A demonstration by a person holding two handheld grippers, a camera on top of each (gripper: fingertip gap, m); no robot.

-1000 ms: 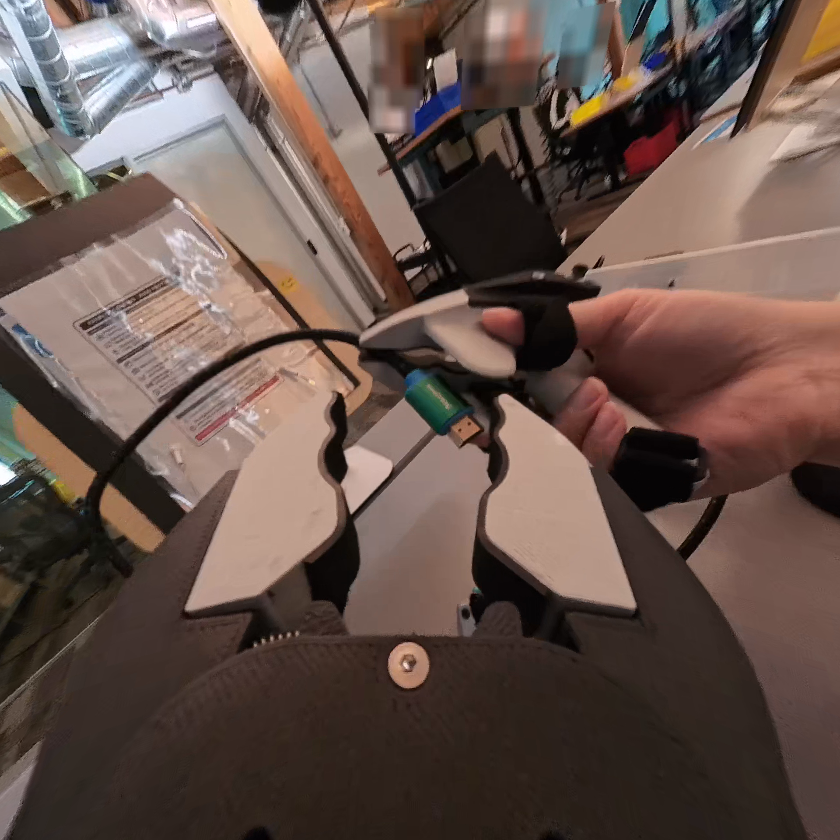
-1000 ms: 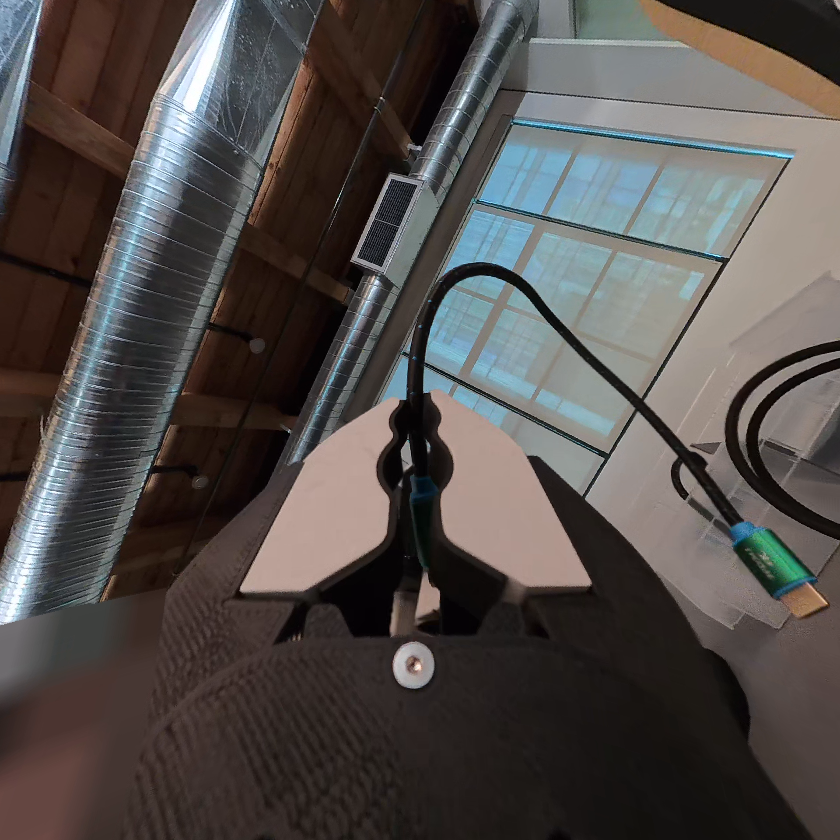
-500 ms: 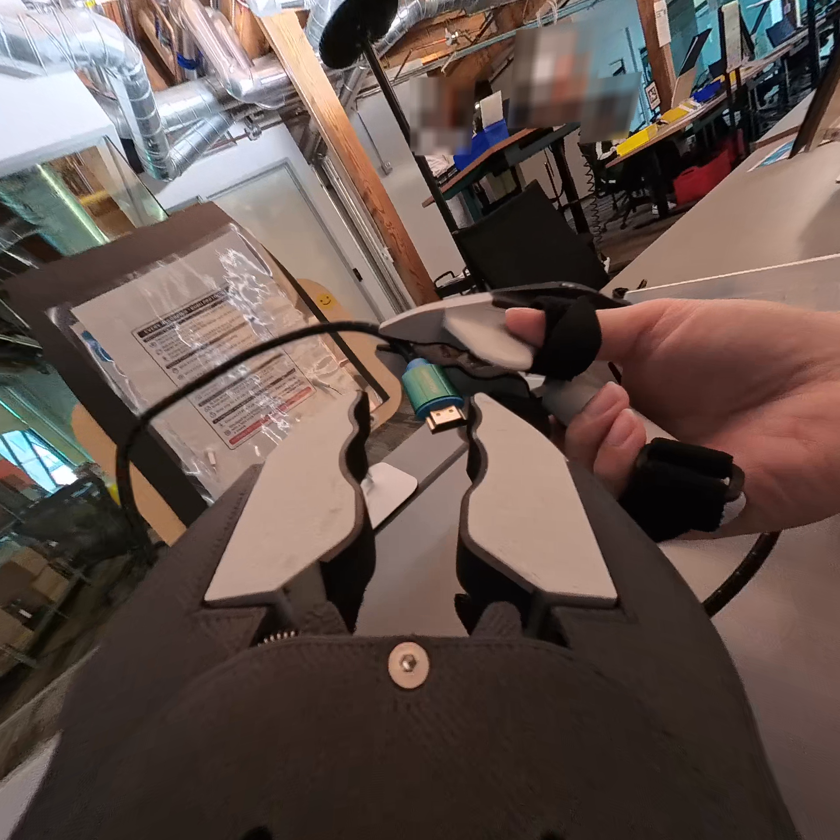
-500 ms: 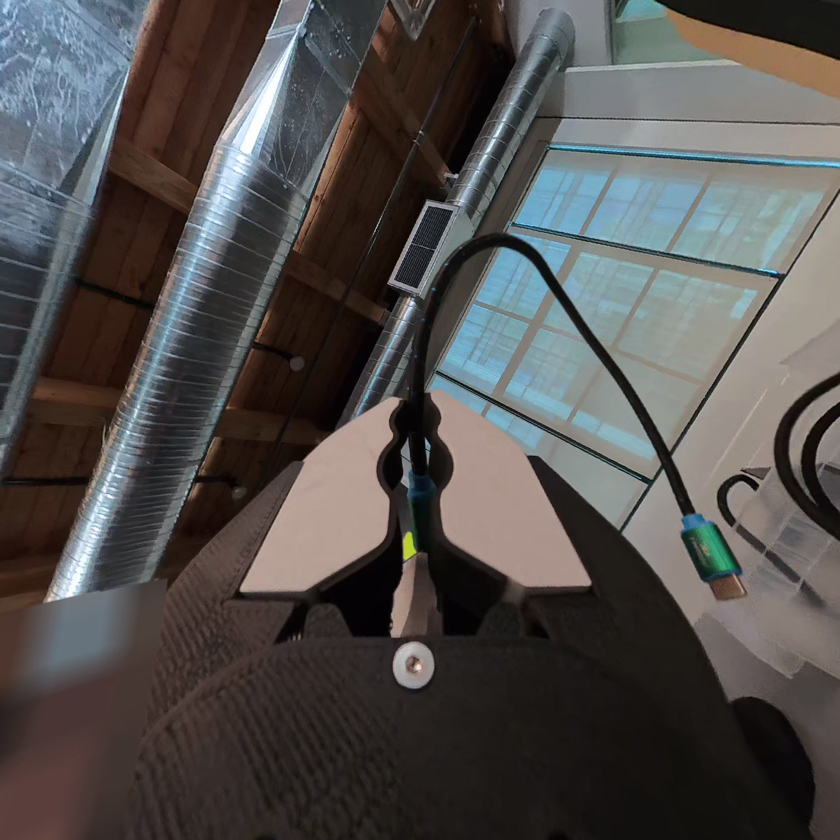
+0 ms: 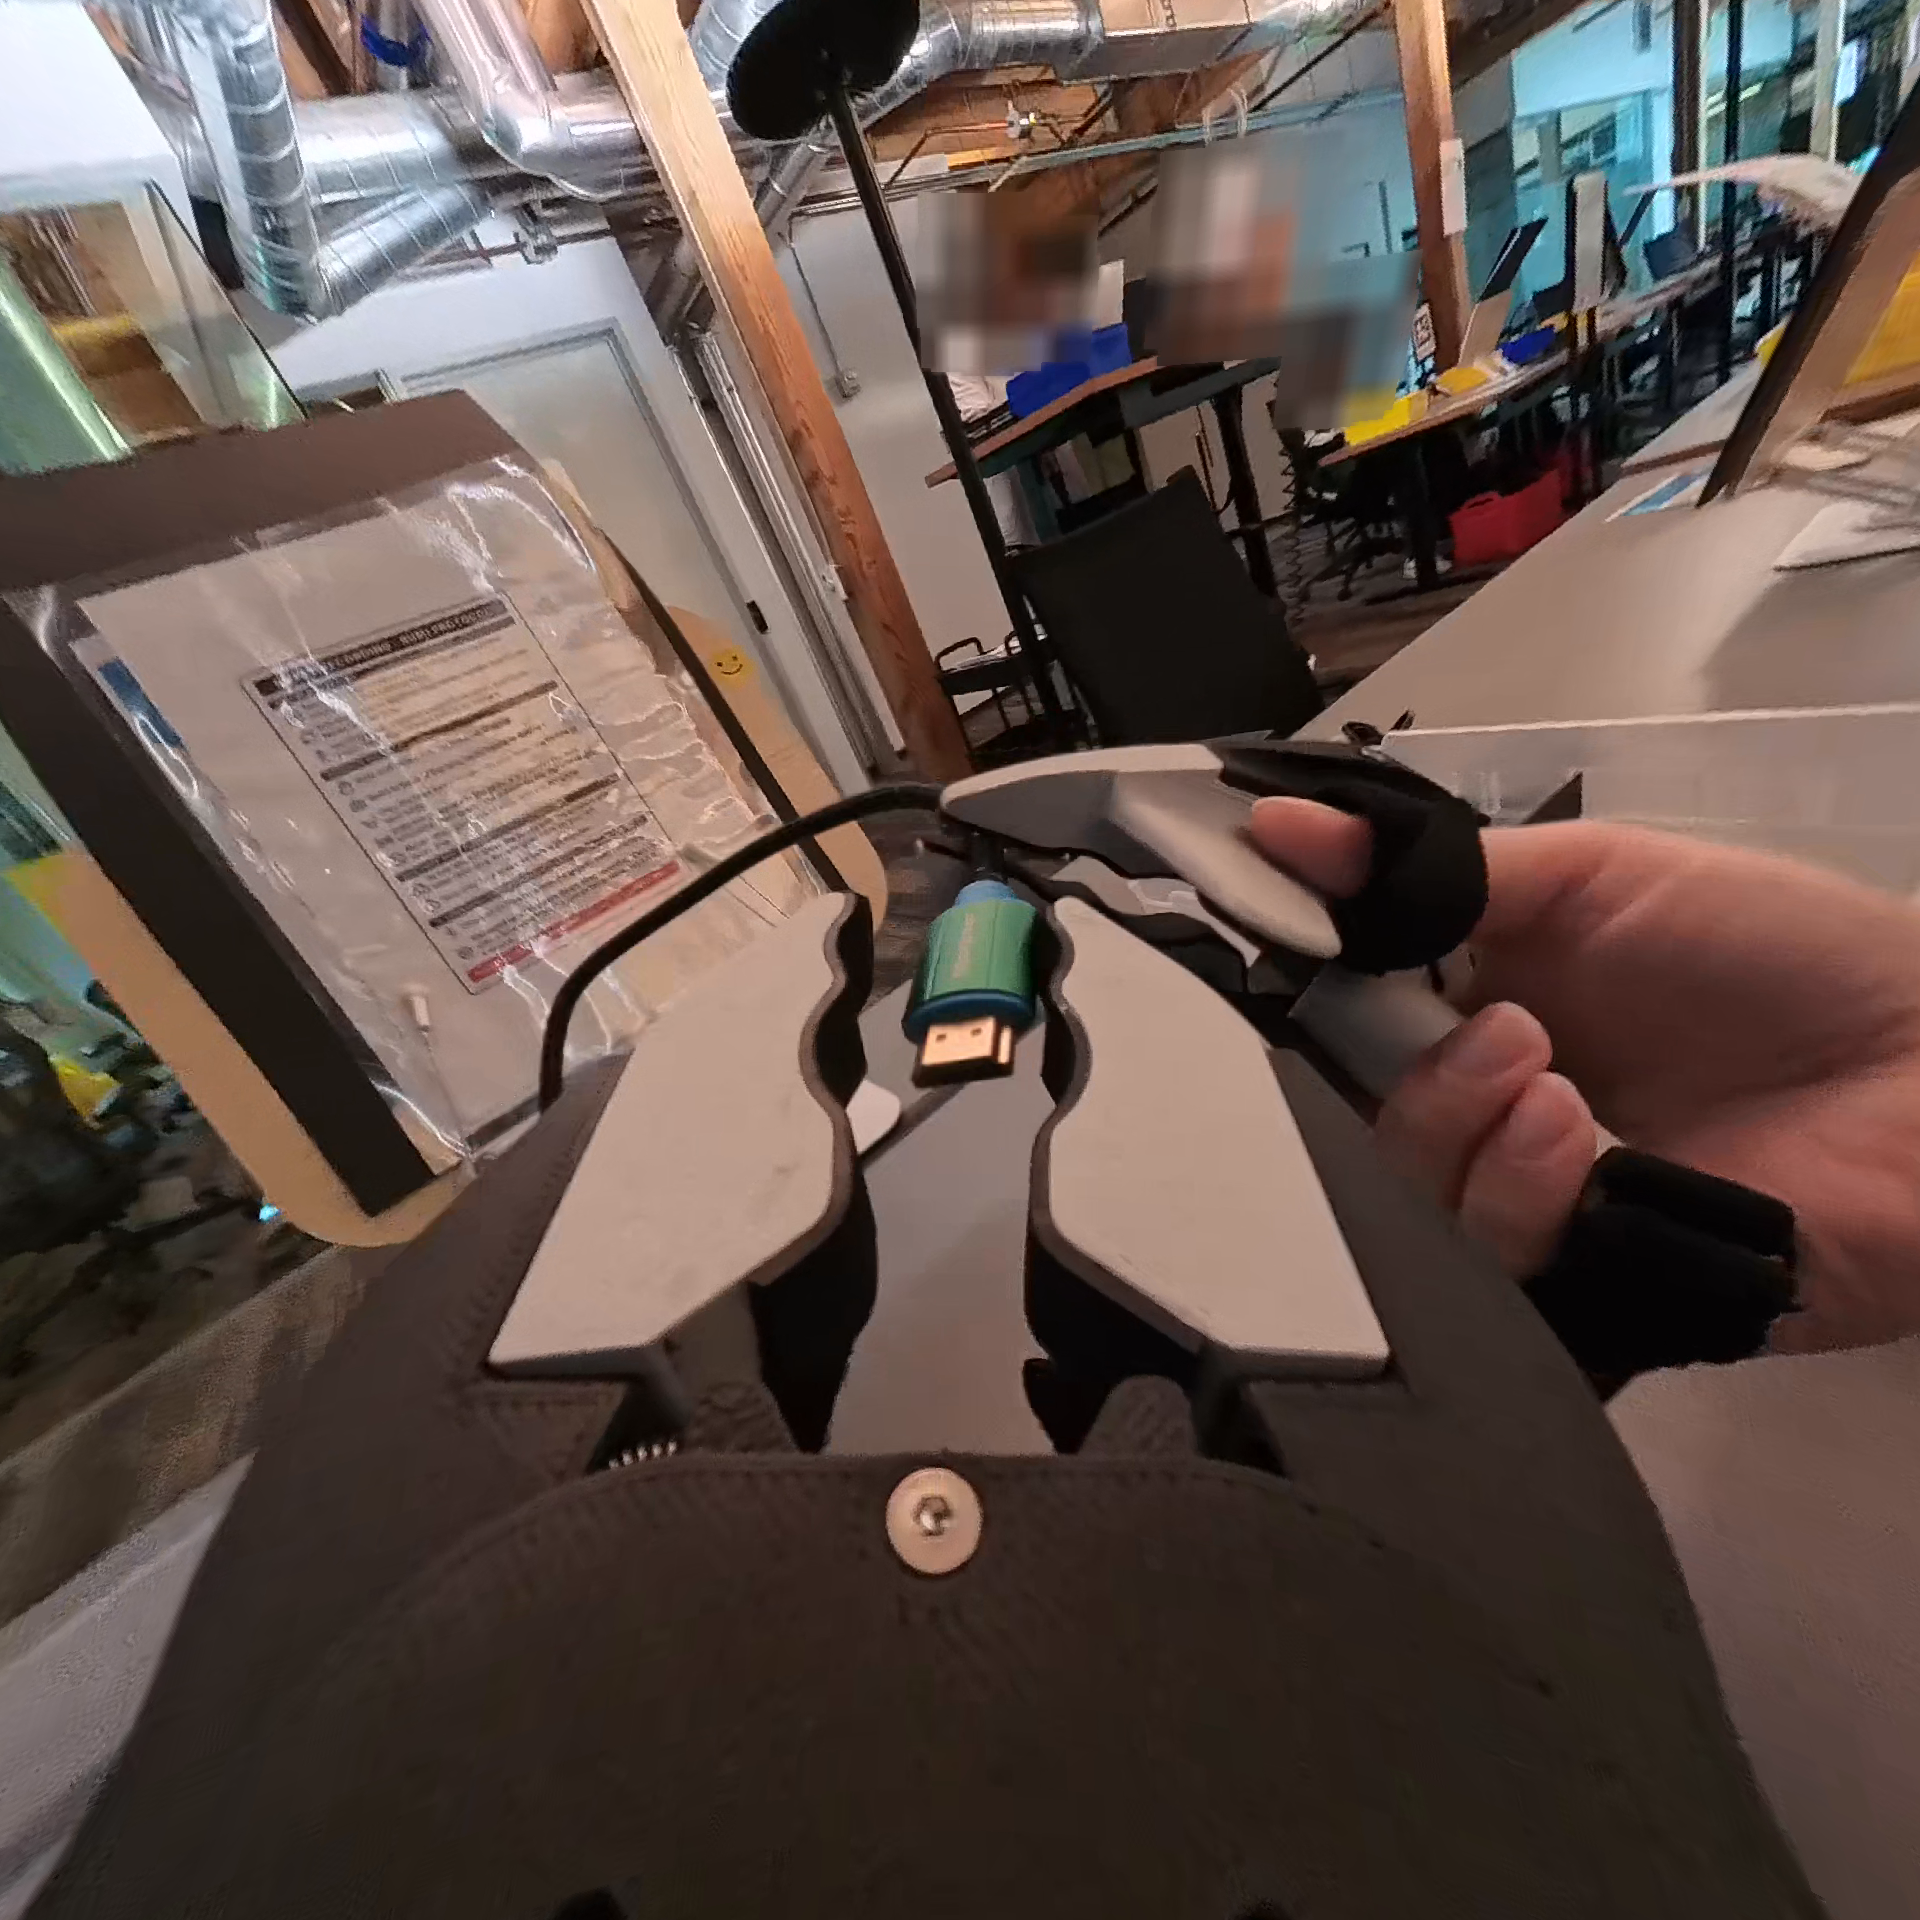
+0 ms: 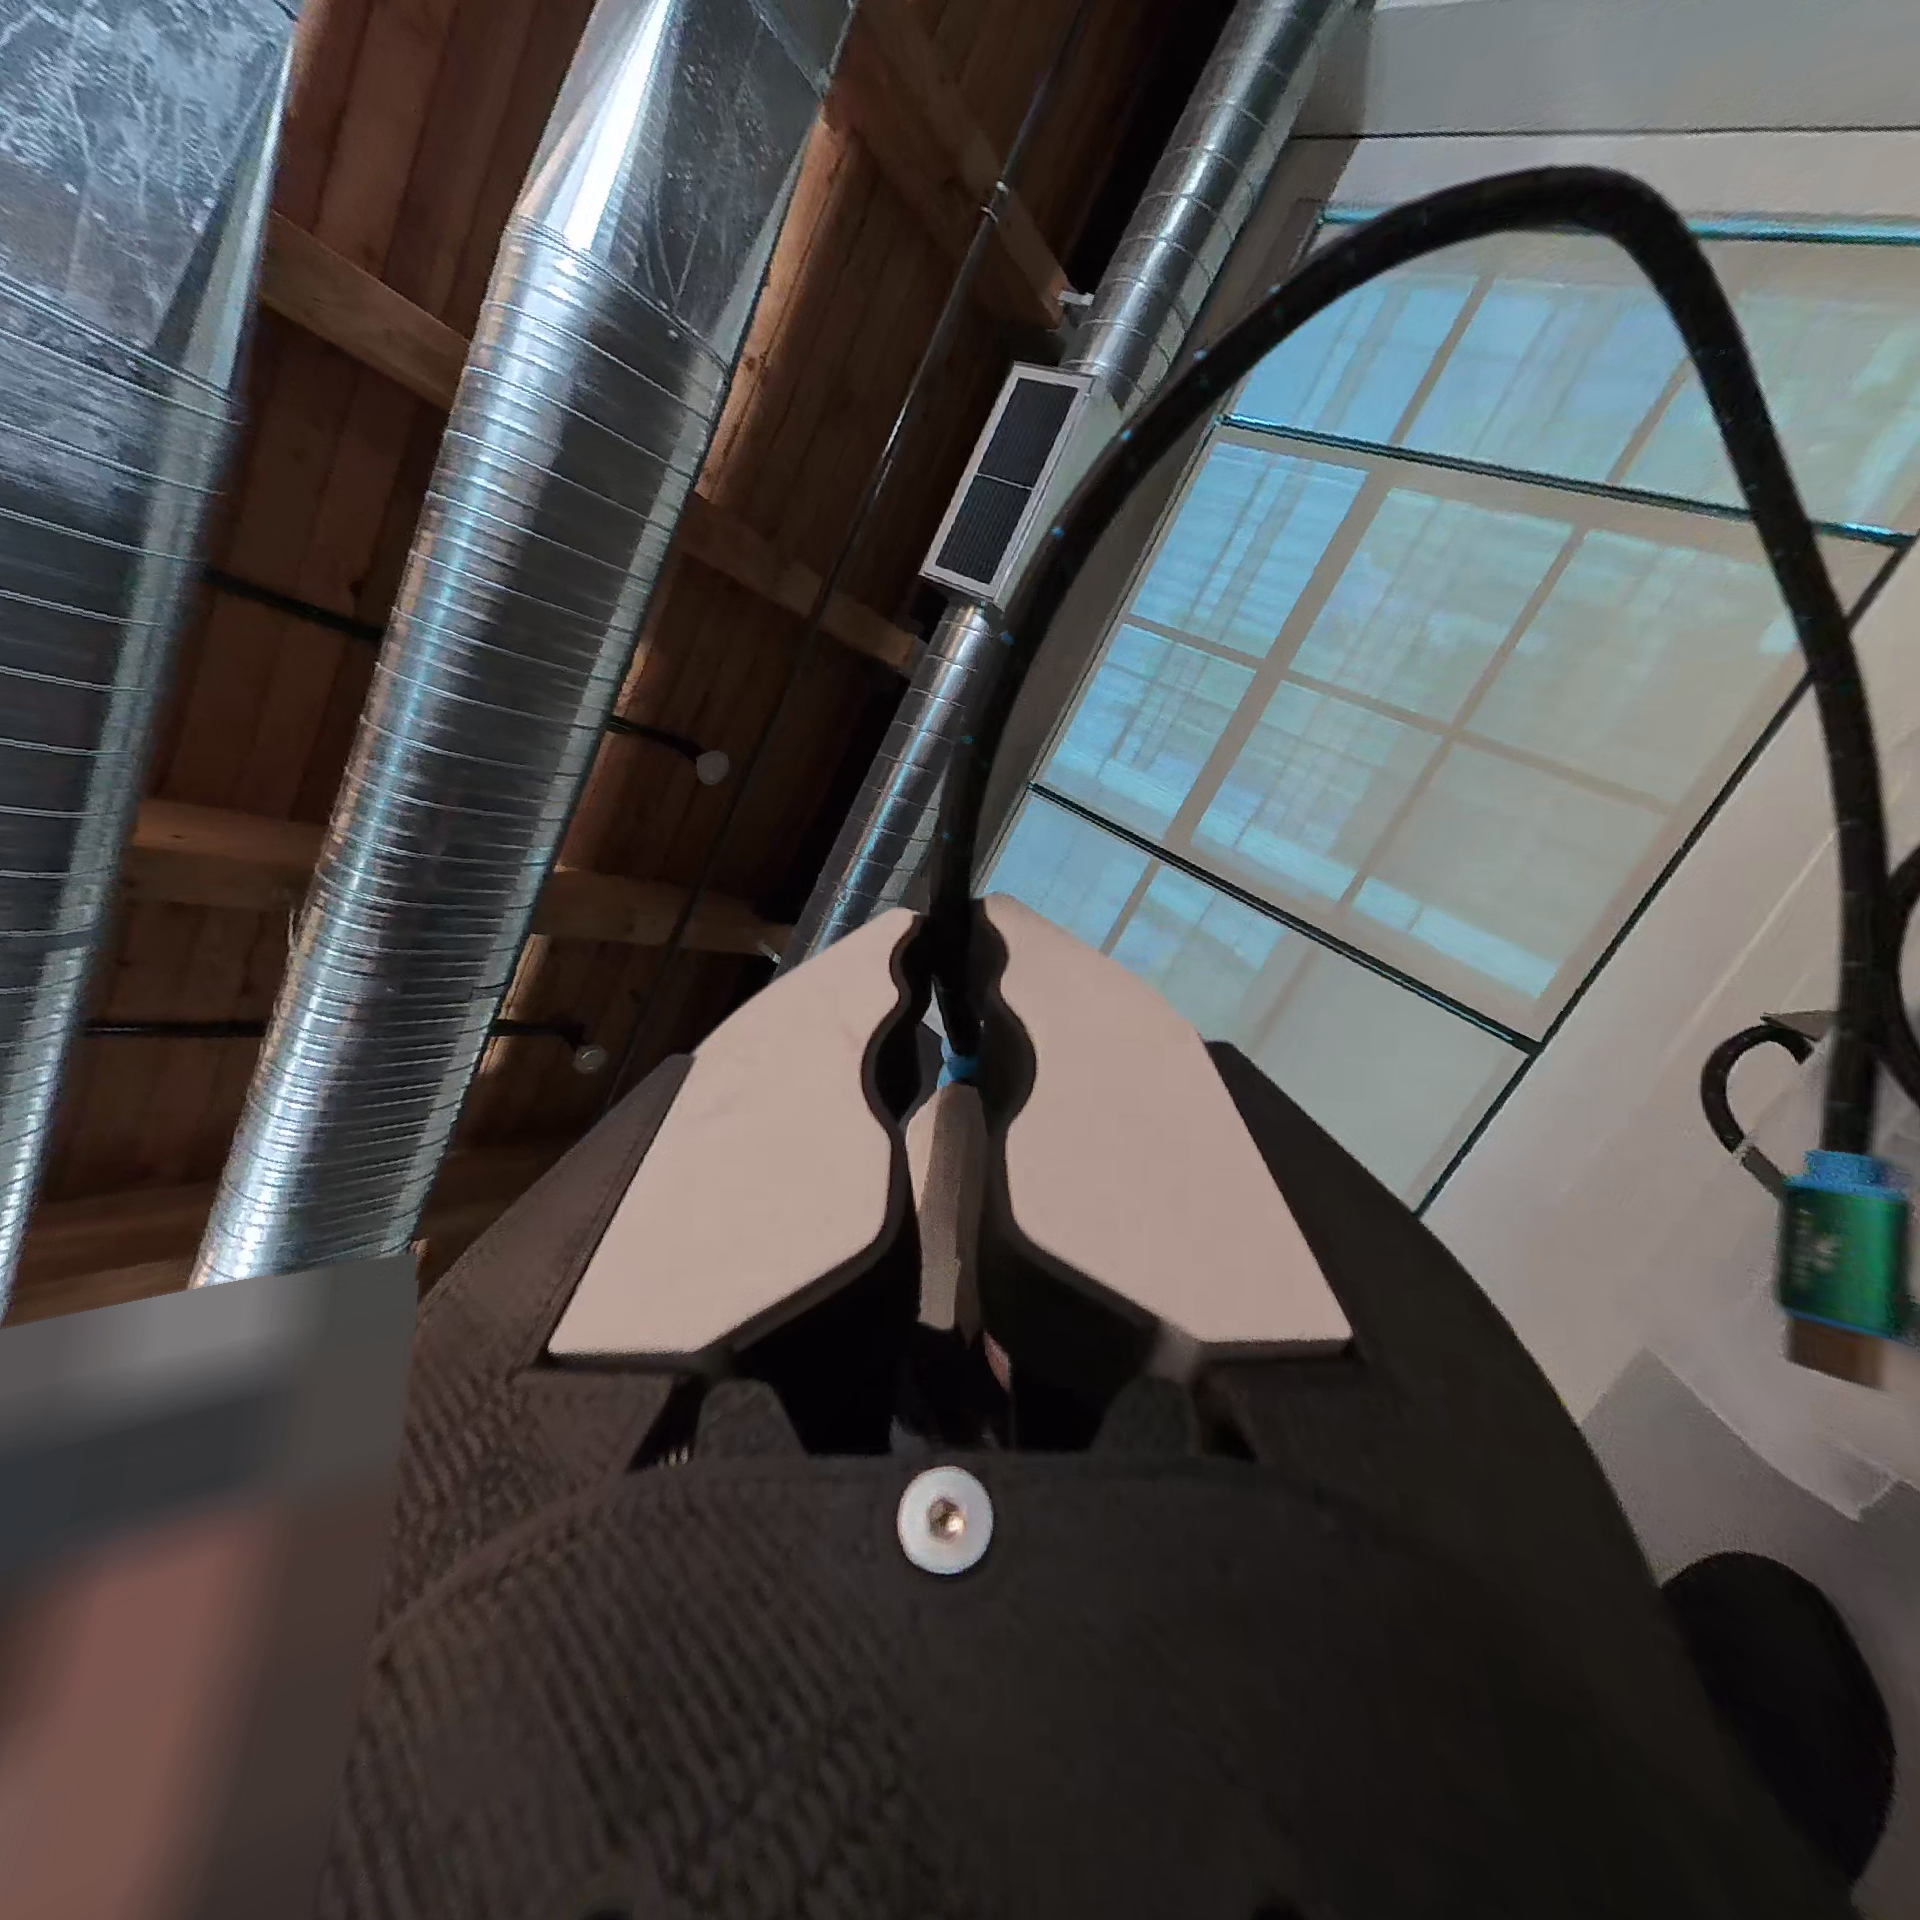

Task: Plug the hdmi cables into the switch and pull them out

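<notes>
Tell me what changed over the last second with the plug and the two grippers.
The green plug, held by the right gripper, swung from beside the left gripper's right fingertip to between its open fingers, gold tip turning toward the camera. The left gripper's fingers narrowed slightly but have not closed on it. The right gripper stayed clamped on the cable; the cable's other plug still dangles.

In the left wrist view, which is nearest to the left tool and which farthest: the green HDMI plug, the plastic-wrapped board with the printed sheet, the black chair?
1. green HDMI plug: between the fingers of the open left tool, held from above by the right tool.
2. plastic-wrapped board: on the left, behind the tool.
3. black chair: farthest, centre-right background.
</notes>
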